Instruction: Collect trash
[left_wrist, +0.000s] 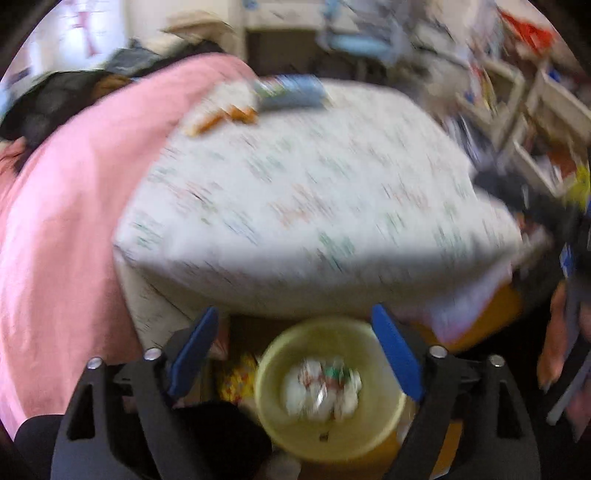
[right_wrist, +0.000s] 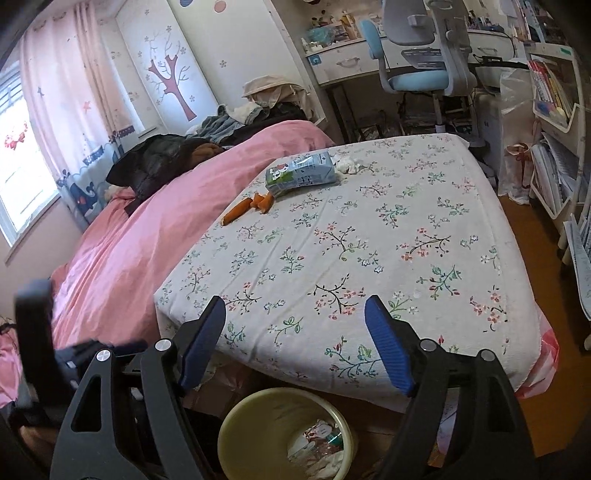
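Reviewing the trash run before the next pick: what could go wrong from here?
1. The orange wrappers lie beside the pink duvet; a grab may pinch bedding.
2. The crumpled tissue touches the blue-grey pack, so the wrong item may come along.
3. The yellow bin sits low against the bed; drops could miss.

bed (right_wrist: 369, 236): floral sheet | window (right_wrist: 14, 147): daylit, pink curtain (right_wrist: 62, 74) | floor (right_wrist: 532, 236): wood | desk (right_wrist: 369, 55), chair (right_wrist: 417, 70)

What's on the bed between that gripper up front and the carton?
Only bare flowered sheet lies between the right gripper and the carton; orange wrappers sit just beside it, in the right wrist view.
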